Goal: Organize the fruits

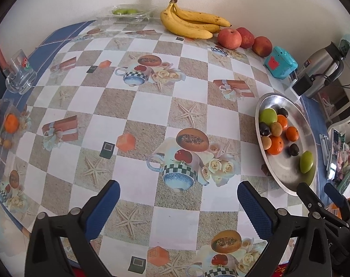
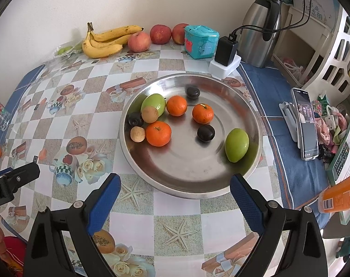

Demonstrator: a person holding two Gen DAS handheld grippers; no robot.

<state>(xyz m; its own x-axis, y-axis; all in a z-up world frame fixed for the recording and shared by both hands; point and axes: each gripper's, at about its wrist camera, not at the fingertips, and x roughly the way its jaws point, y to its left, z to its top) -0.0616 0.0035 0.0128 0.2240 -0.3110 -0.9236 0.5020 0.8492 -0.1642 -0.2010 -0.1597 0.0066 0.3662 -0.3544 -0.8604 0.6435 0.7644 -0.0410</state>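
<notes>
A steel plate (image 2: 186, 180) holds three tangerines (image 2: 158, 133), two green mangoes (image 2: 236, 145), dark plums (image 2: 206, 133) and small brown fruits (image 2: 149, 114). The plate shows at the right in the left wrist view (image 1: 285, 177). Bananas (image 2: 105, 41) and three red apples (image 2: 139, 42) lie along the back wall. My right gripper (image 2: 175, 189) is open and empty, just in front of the plate's near rim. My left gripper (image 1: 178, 191) is open and empty over the patterned tablecloth, left of the plate. The right gripper also shows in the left wrist view (image 1: 318, 194).
A clear box with a tangerine (image 1: 11, 123) and a glass mug (image 1: 19, 76) sit at the left edge. A clear tray of green fruit (image 1: 126, 12), a teal box (image 2: 200, 41), a charger (image 2: 225, 55), a steel flask (image 2: 260, 27), a phone on a stand (image 2: 305, 124) and an orange cup (image 2: 339, 196) surround the plate.
</notes>
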